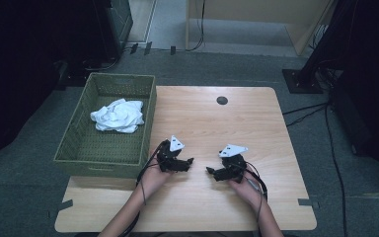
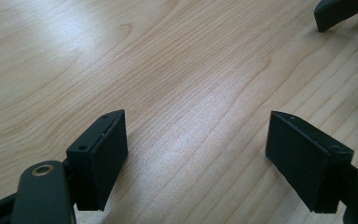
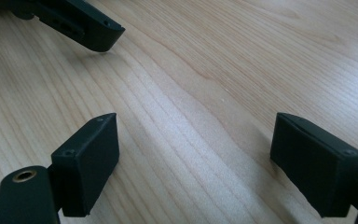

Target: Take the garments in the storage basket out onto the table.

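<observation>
White, crumpled cloth (image 1: 118, 115) is lying soft and light in the basket (image 1: 74, 140), so I am judging a raised fold best, while left gripper (image 1: 189, 161) and right gripper (image 1: 210, 170) are hovering spread, empty.

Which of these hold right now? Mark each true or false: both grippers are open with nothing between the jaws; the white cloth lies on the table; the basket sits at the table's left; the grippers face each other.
1. Both the left gripper and the right gripper are open, nothing between the jaws: true.
2. The white cloth lies on the table: false, it lies crumpled inside the green basket.
3. The basket sits at the table's left: true.
4. The grippers face away from each other: false, their tips point toward each other, apart.
</observation>
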